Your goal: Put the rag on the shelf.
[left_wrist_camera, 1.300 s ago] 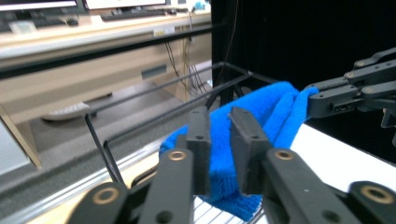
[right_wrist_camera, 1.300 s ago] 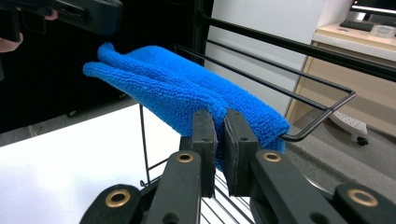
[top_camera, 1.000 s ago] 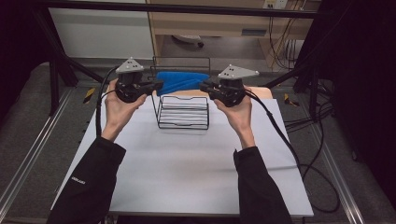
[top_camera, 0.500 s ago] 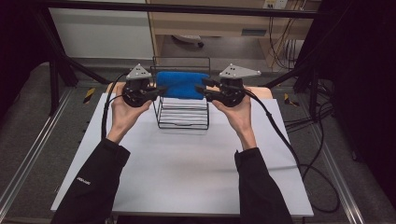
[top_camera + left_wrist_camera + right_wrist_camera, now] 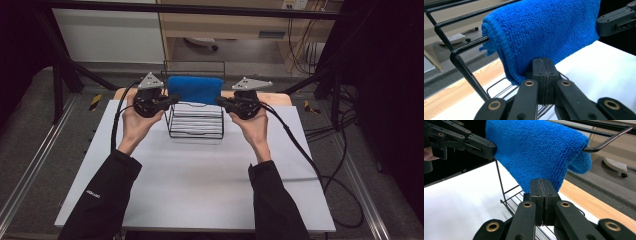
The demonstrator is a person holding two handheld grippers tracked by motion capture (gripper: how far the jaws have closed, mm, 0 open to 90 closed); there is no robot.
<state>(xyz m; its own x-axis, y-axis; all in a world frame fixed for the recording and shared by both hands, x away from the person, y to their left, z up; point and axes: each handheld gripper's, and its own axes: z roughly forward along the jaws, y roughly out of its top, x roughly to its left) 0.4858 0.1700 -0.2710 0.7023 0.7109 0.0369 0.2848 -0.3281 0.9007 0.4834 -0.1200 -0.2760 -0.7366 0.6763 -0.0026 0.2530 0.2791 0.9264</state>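
A blue towel [image 5: 195,89] hangs folded over the top rail of a black wire rack [image 5: 196,126] at the back of the white table [image 5: 200,185]. My left gripper [image 5: 175,99] is at the towel's left end, jaws shut on its lower edge [image 5: 543,62]. My right gripper [image 5: 220,100] is at the right end; its jaws have just been closing and now pinch the towel's lower corner [image 5: 541,183]. The towel [image 5: 544,32] drapes over the rack's rail [image 5: 456,53]. From the right gripper view, the towel [image 5: 534,152] hangs from the rail [image 5: 604,143].
A wooden board [image 5: 280,97] runs along the table's far edge behind the rack. Black cables [image 5: 310,160] trail over the table's right side. Dark metal frame bars [image 5: 65,75] stand at the back left. White table surface stretches in front of the rack.
Both grippers carried the towel up and back, then down a little, so it now hangs over the rack's rear top rail. The hands have drawn slightly apart.
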